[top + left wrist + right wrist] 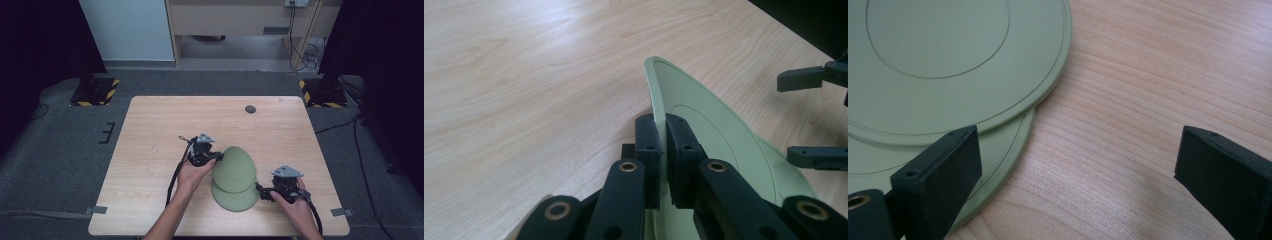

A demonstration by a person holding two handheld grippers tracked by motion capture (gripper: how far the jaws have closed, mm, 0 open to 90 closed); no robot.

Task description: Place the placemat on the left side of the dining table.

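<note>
We look down on a light wood table (165, 130) w/ two pale green plates near its front edge, right of centre. The upper plate (234, 168) overlaps the lower plate (235, 199), which lies flat and closer to the front edge. Our left gripper (218, 156), held in the left hand (192, 173), is clamped on the upper plate's left rim; in the left gripper view its two black pads (648, 145) pinch the thin edge from both sides, and the plate is tilted, that rim lifted off the wood. Our right gripper (260, 190), held in the right hand (296, 206), sits just right of the lower plate, toward the front right corner, jaws spread wide & gripping nothing. In the right gripper view one jaw hangs over the lower plate's rim, the other over bare wood; whether it touches the plate we can't tell. A small dark round disc (250, 109) is set in the tabletop near the far edge.
</note>
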